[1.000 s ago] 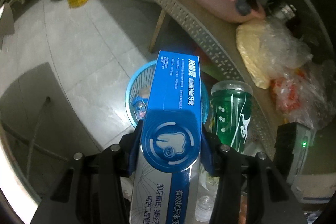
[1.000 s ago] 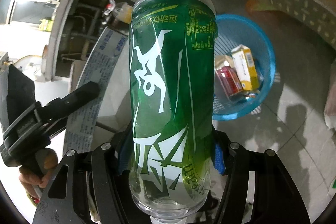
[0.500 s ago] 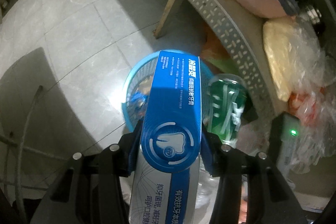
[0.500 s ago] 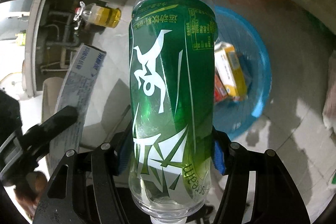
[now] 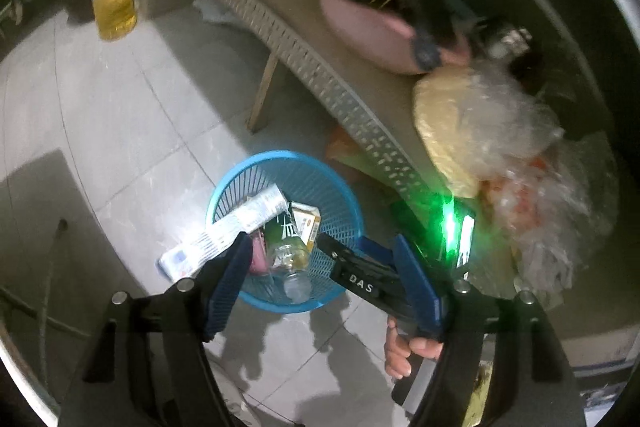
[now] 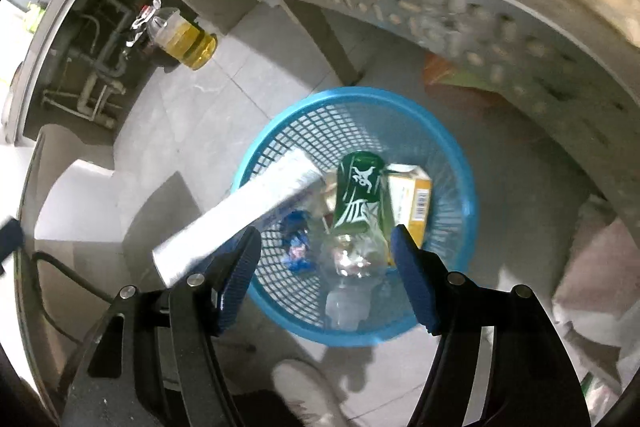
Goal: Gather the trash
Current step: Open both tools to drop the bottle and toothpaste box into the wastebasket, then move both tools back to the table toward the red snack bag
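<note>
Trash sits in the blue basket (image 5: pixel 336 187) on the tiled floor, just beside the long table (image 5: pixel 304 51). In the left wrist view the toothpaste box (image 5: pixel 224 233) leans over the basket's near-left rim, one end inside and the other poking out over the floor, while the green bottle (image 5: pixel 286 247) lies inside next to a yellow carton (image 5: pixel 306 221). The left gripper (image 5: pixel 320 279) hangs above the basket with its jaws wide and nothing between them. The right gripper (image 5: pixel 380 279) crosses the lower right of this view, held in a hand (image 5: pixel 408 351). On the table lie a pink bowl (image 5: pixel 372 31) and clear plastic bags (image 5: pixel 520 155); a jug of yellow liquid (image 5: pixel 114 5) stands well apart on the floor.

In the right wrist view the right gripper (image 6: pixel 326 263) is also spread wide and empty, right over the basket (image 6: pixel 452 147). The bottle (image 6: pixel 358 199) lies inside between the box (image 6: pixel 244 211) and the carton (image 6: pixel 412 203), with a small blue wrapper (image 6: pixel 296 239) on the bottom.

The drop step looks finished for both items. The next move probably calls for lifting both grippers clear and looking for more trash, perhaps among the bags on the table. The box overhanging the rim could tip out and may need a nudge, and the table edge close above the basket leaves little room on that side.
</note>
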`<state>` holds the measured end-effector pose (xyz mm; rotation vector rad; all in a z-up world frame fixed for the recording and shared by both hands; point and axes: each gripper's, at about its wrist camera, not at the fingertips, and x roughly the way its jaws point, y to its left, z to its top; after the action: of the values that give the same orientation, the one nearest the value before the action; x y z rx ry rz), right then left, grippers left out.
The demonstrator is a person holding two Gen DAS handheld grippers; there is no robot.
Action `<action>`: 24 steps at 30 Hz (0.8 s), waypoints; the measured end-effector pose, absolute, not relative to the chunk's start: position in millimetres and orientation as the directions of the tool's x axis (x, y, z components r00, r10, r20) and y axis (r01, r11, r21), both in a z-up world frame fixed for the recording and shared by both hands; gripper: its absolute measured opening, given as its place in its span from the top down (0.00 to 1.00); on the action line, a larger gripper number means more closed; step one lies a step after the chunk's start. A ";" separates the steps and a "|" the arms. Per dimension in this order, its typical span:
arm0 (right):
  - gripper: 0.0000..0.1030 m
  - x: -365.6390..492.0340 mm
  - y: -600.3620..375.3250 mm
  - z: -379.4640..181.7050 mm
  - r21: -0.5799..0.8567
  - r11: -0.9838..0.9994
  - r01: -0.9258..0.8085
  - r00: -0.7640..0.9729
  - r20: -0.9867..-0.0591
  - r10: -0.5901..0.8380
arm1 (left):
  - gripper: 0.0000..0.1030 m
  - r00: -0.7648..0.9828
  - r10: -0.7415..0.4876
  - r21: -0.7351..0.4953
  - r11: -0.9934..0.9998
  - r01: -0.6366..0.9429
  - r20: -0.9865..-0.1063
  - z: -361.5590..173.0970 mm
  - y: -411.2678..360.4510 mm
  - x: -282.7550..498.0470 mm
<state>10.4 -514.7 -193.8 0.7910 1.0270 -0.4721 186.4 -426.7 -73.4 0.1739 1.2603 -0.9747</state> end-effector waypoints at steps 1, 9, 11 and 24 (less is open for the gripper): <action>0.37 1.6 -512.5 -191.9 0.350 0.639 0.685 0.458 -0.889 -0.005 | 0.30 -0.014 -0.526 -0.384 0.602 0.700 -0.850 -69.7 -424.0 184.4; 0.37 -40.4 -492.3 -174.3 0.326 0.627 0.708 0.474 -0.877 -0.079 | 0.27 0.051 -0.588 -0.399 0.608 0.686 -0.807 -32.8 -368.1 176.3; 0.37 -45.7 -483.8 -166.2 0.320 0.633 0.705 0.482 -0.871 -0.096 | 0.26 0.078 -0.607 -0.398 0.607 0.688 -0.791 -22.9 -352.4 172.7; 0.36 -57.5 -419.9 -94.9 0.400 0.717 0.571 0.617 -0.785 -0.054 | 0.11 0.254 -0.675 -0.386 0.645 0.660 -0.693 8.5 -208.9 130.6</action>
<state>-57.5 -419.9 -94.9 0.6915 0.8377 -0.3945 130.6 -208.9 8.5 -0.0184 0.9510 -0.9063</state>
